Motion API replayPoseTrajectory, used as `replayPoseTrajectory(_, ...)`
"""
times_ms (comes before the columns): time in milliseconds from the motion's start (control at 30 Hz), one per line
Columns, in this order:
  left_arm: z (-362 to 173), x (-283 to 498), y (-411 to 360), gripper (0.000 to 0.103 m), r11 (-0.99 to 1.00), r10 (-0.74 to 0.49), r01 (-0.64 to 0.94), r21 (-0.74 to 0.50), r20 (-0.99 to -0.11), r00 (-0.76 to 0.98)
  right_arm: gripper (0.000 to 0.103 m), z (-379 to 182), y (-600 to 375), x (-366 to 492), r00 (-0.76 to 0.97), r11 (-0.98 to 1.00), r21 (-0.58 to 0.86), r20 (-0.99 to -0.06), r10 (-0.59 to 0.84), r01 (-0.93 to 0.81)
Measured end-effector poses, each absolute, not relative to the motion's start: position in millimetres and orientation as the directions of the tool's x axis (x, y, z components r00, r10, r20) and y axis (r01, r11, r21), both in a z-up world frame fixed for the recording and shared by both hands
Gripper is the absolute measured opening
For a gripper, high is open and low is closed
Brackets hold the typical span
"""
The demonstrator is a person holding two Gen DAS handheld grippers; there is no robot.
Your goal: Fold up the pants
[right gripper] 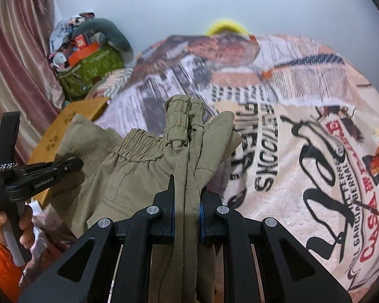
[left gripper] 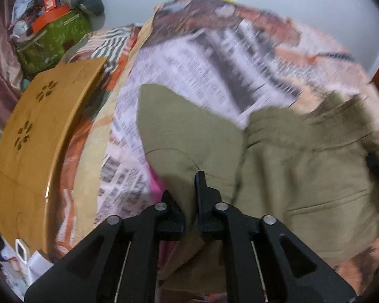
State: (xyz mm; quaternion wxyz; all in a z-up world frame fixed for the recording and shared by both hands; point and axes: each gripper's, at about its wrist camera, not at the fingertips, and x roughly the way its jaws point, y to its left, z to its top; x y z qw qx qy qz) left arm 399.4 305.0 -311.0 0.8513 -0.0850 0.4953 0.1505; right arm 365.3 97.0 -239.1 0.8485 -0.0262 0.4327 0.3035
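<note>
Olive twill pants half-gathered on a printed blanket

My right gripper [right gripper: 187, 199] is clamped on a thick bunch of the matte olive pants [right gripper: 139, 166], elastic waistband puckered; my left gripper [left gripper: 190, 197] has cloth between slightly parted jaws, though I cannot tell whether it is pinching. The pants lie toward the near edge of the fuzzy newsprint-patterned blanket [right gripper: 303, 131]; a wooden lap table [left gripper: 38, 126] sits at its left edge, under a pale wall.

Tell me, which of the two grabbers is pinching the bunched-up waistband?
The right gripper. Its fingers are shut tight on the gathered waistband of the pants. The left gripper sits off to the side, by a plain part.
</note>
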Motion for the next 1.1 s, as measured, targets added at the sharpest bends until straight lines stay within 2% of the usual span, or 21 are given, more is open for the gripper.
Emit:
replayPoseTrajectory(100,-325.2,392.4,313.7,0.031,0.931,0.203,-0.362,0.037,-0.879,0.431,0.017,-244.6,88.6,366.0,0.429,0.818,0.237,-0.756,0.494,-0.525)
replayPoseTrajectory(133,-326.7,390.5,315.4,0.033,0.928,0.219,-0.368,0.053,-0.879,0.424,0.022,-244.9,85.3,366.0,0.428,0.823,0.238,-0.761,0.488,-0.516)
replayPoseTrajectory(200,-326.8,384.2,317.8,0.049,0.925,0.240,-0.372,0.076,-0.877,0.417,0.025,-243.1,79.3,363.4,0.433,0.835,0.232,-0.768,0.472,-0.499)
replayPoseTrajectory(267,-323.6,376.6,319.8,0.057,0.921,0.260,-0.376,0.098,-0.874,0.410,0.032,-239.6,72.8,359.3,0.431,0.842,0.222,-0.778,0.457,-0.492)
replayPoseTrajectory(367,-316.9,363.5,319.6,0.058,0.922,0.267,-0.369,0.114,-0.878,0.397,0.048,-232.7,66.3,349.7,0.450,0.857,0.168,-0.793,0.411,-0.486)
replayPoseTrajectory(467,-304.2,351.3,312.9,0.058,0.926,0.275,-0.355,0.130,-0.877,0.395,0.054,-223.0,58.3,336.9,0.458,0.856,0.146,-0.794,0.401,-0.496)
replayPoseTrajectory(633,-262.3,327.3,294.1,0.058,0.940,0.254,-0.325,0.108,-0.856,0.451,0.054,-193.3,46.5,314.9,0.471,0.845,0.171,-0.766,0.437,-0.507)
replayPoseTrajectory(833,-187.3,286.1,259.3,0.067,0.960,0.213,-0.274,0.059,-0.788,0.578,0.054,-138.8,46.4,274.5,0.548,0.823,0.124,-0.690,0.473,-0.554)
replayPoseTrajectory(900,-162.1,271.4,246.7,0.072,0.967,0.198,-0.251,0.047,-0.761,0.618,0.057,-118.3,45.7,257.5,0.575,0.813,0.108,-0.653,0.492,-0.572)
replayPoseTrajectory(967,-137.4,255.0,234.1,0.076,0.969,0.201,-0.241,0.049,-0.723,0.661,0.065,-97.9,42.5,237.3,0.608,0.803,0.096,-0.603,0.517,-0.588)
replayPoseTrajectory(1100,-90.2,216.7,213.5,0.079,0.973,0.195,-0.228,0.032,-0.640,0.743,0.066,-62.5,37.8,198.3,0.655,0.785,0.076,-0.506,0.561,-0.614)
